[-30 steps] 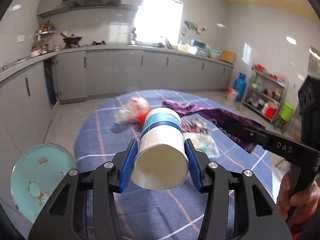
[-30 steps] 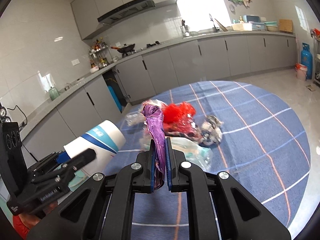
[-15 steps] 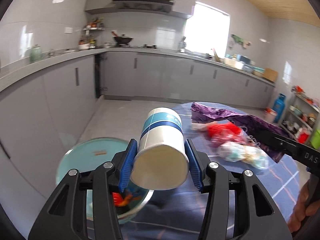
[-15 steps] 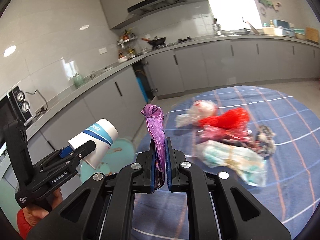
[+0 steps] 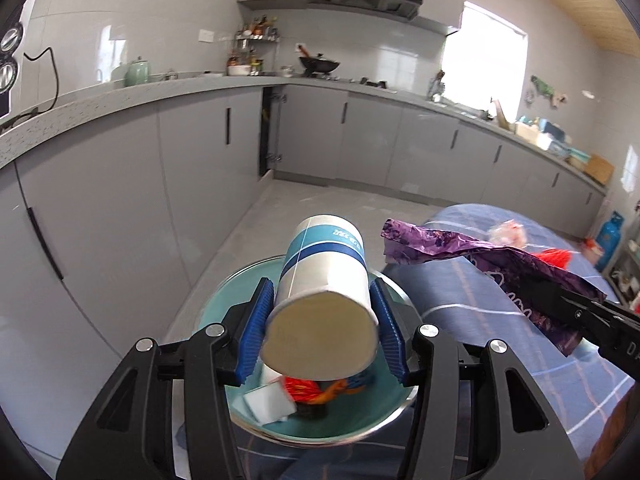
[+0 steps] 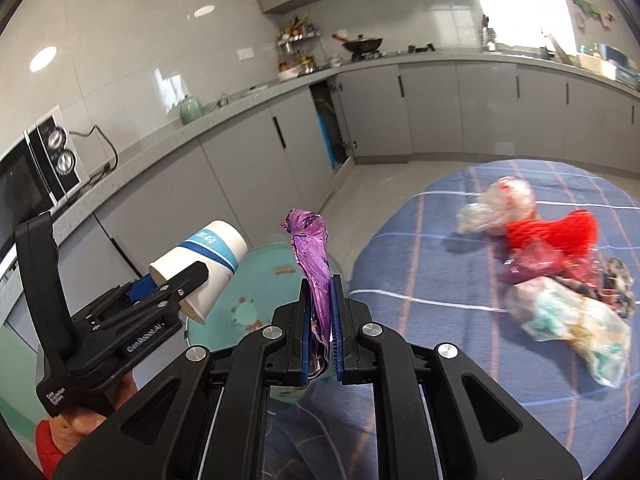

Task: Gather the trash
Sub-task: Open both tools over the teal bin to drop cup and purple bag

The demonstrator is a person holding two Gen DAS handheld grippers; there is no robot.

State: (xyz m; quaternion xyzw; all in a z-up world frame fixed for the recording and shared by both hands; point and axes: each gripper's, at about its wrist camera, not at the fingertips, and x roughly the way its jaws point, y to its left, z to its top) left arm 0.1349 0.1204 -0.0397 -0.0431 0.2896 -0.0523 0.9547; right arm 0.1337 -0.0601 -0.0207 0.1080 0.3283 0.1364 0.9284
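Note:
My left gripper (image 5: 322, 330) is shut on a white paper cup with blue bands (image 5: 324, 276), held on its side over a teal bin (image 5: 224, 296) that holds scraps of trash (image 5: 304, 394). The cup (image 6: 208, 256) and left gripper (image 6: 160, 292) also show in the right wrist view, above the bin (image 6: 260, 276). My right gripper (image 6: 320, 320) is shut on a crumpled purple wrapper (image 6: 310, 256), which sticks up past its fingers near the bin's edge. The wrapper (image 5: 460, 252) hangs to the right of the cup in the left wrist view.
A round table with a blue checked cloth (image 6: 440, 248) carries several pieces of trash: a clear bag (image 6: 500, 204), a red net (image 6: 556, 232) and a pale wrapper (image 6: 568, 320). Grey kitchen cabinets (image 5: 160, 184) line the walls beyond the bin. A person's hand (image 6: 84, 420) grips the left handle.
Both grippers have swung left, away from the table toward the bin. The cup now hangs over the bin's opening and the purple wrapper has come to the bin's edge.

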